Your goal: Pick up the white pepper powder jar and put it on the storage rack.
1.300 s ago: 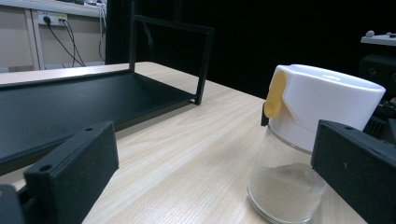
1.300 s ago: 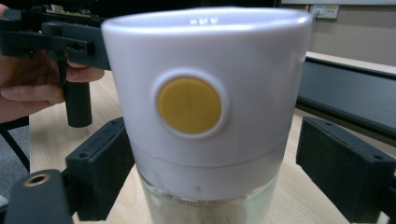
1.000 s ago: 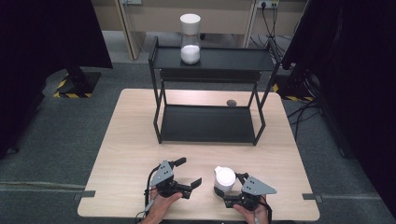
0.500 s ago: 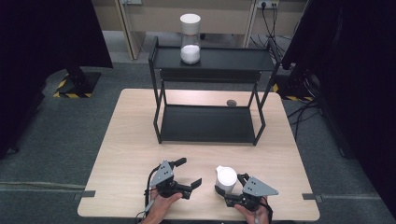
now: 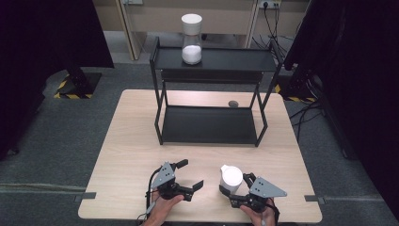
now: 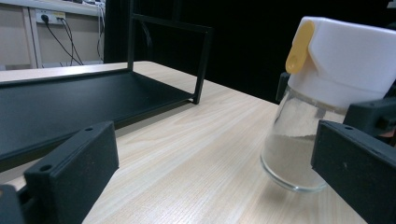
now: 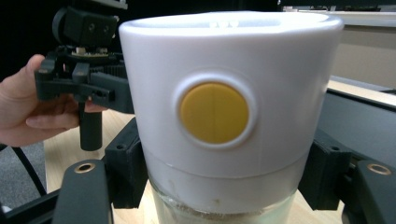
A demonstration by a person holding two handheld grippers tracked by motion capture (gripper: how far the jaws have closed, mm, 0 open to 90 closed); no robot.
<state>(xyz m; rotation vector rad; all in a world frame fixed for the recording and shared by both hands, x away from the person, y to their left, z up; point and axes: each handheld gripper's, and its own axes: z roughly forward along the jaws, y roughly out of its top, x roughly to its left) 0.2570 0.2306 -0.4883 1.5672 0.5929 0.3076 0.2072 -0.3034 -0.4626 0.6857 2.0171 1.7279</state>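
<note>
A glass shaker jar [image 5: 231, 177] with a white cap and a yellow button stands near the table's front edge, low over the wood. My right gripper [image 5: 230, 187] is shut on it. In the right gripper view the jaws press on both sides of the jar [image 7: 219, 116], just under the cap. My left gripper [image 5: 190, 174] is open to the left of the jar, with nothing between its jaws. In the left gripper view the jar [image 6: 327, 107] leans slightly, a little pale powder in its bottom, just ahead of the right jaw of my left gripper [image 6: 212, 172].
A black two-tier rack [image 5: 209, 125] stands at the table's far middle. A white hourglass-shaped container [image 5: 191, 37] sits on its top shelf. A small grey object [image 5: 232, 103] lies on the table behind the rack. Bare wood lies between rack and grippers.
My right gripper has shifted slightly to the right with the jar in it. The left gripper has stayed open and almost still.
</note>
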